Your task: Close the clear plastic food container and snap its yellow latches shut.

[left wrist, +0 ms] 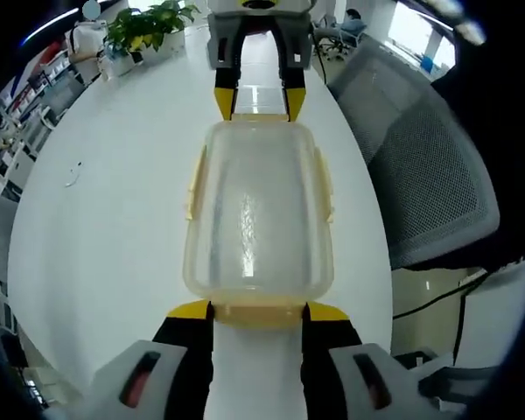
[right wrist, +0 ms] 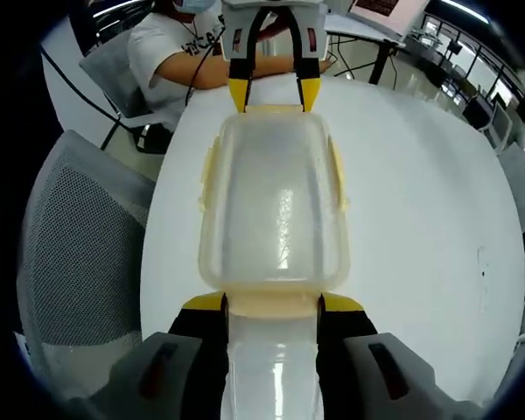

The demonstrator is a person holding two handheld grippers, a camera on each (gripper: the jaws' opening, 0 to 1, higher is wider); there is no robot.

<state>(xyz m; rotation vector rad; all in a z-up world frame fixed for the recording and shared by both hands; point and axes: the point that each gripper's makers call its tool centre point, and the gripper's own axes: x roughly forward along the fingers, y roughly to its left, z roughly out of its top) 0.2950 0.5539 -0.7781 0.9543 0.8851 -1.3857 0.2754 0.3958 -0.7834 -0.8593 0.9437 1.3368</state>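
I have the clear rectangular plastic food container with pale yellow latches (left wrist: 259,223) lying flat on the round white counter (left wrist: 114,227), squarely between my two grippers, which face each other along its length. My left gripper (left wrist: 259,311) has its yellow-tipped jaws spread, one to each side of the end latch nearest it, tips touching or just beside the rim; in the same view the right gripper (left wrist: 259,103) meets the far end the same way. From the right gripper view the picture mirrors: the right gripper (right wrist: 272,304) open around its near end latch, the left gripper (right wrist: 273,94) at the opposite end. I read this as bracing the box from both ends so it cannot slide while a latch is pressed. The lid appears seated, though through clear plastic I cannot be sure, and the side latches (right wrist: 339,179) look flared outward, so probably unsnapped. A grey mesh office chair (left wrist: 420,166) stands beside the counter.
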